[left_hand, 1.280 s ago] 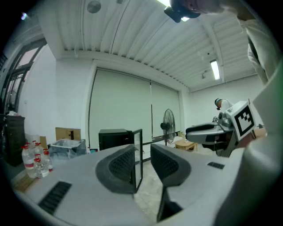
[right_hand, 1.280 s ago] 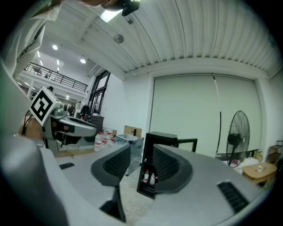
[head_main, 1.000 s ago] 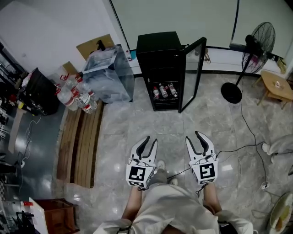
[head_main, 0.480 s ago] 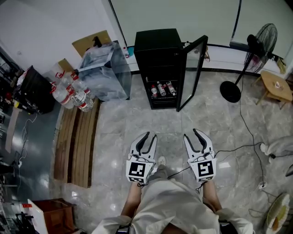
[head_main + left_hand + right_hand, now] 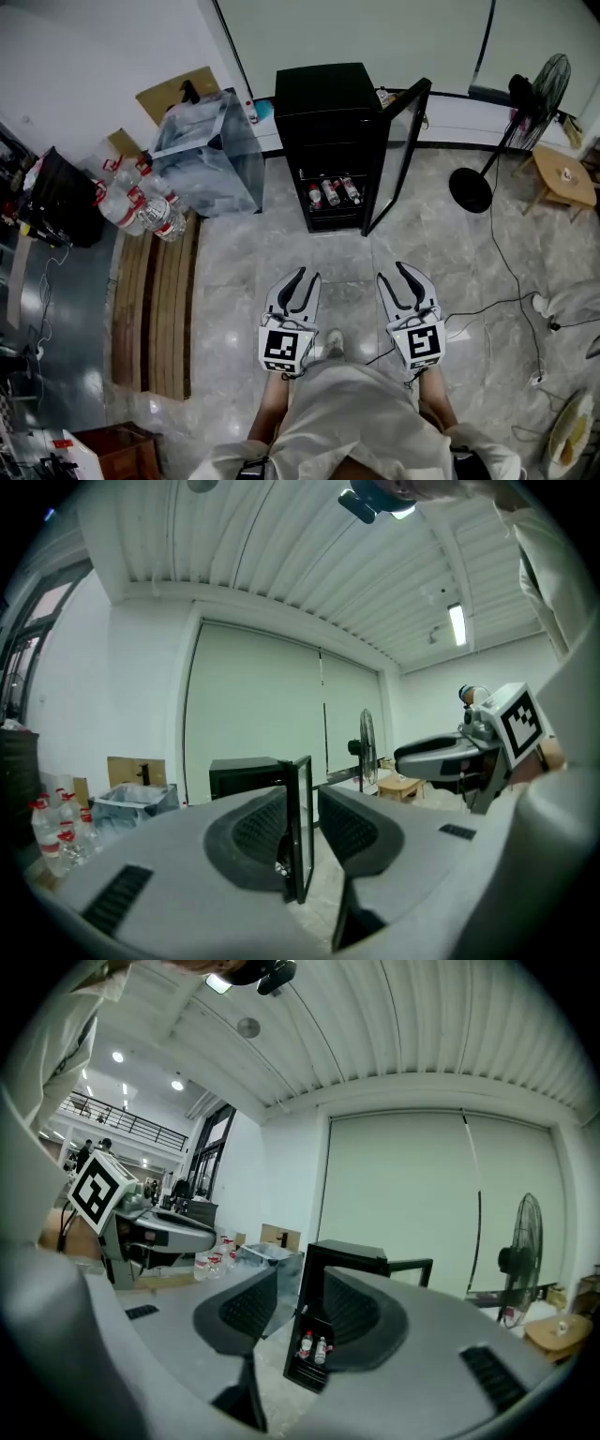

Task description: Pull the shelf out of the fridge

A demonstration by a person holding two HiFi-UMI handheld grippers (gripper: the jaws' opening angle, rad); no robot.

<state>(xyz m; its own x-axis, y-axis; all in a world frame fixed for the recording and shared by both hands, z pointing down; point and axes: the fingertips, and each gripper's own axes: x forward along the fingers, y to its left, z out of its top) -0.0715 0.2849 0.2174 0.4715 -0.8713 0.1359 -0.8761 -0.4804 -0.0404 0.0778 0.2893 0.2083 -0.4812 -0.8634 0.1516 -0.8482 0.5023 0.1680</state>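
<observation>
Floor ahead: bare pale marble floor [image 5: 244,272] runs from the tips of both tongs to the fridge. Nothing stands on it between them.
Left of the tongs: wooden planks [image 5: 155,300] lie along the floor, well apart from the left tongs. Past their far end are packed water bottles [image 5: 131,202] and a clear plastic bin [image 5: 202,155], with the bin just beside the fridge's left wall.
Right of the tongs: a black cable [image 5: 480,303] trails over the floor near the right tongs. Farther off stand a fan [image 5: 536,84] and a small wooden table [image 5: 562,176], both to the right of the open door.
Left tongs [image 5: 296,275]: held out in front of the person and pointing at the fridge. The jaws are together with nothing between them, and they touch nothing.
Right tongs [image 5: 396,272]: beside the left tongs but apart from them, pointing the same way. The jaws are together, empty and touching nothing.
Fridge [image 5: 323,98]: small and black, straight ahead of both tongs and well apart from them, standing by the far wall. Its glass door [image 5: 398,155] is swung wide open on the right side, ahead of the right tongs.
Shelf [image 5: 333,203]: inside the fridge, in the lower part of the opening. Small bottles [image 5: 330,189] marked with red sit on it. What the shelf is made of is too small to tell.
</observation>
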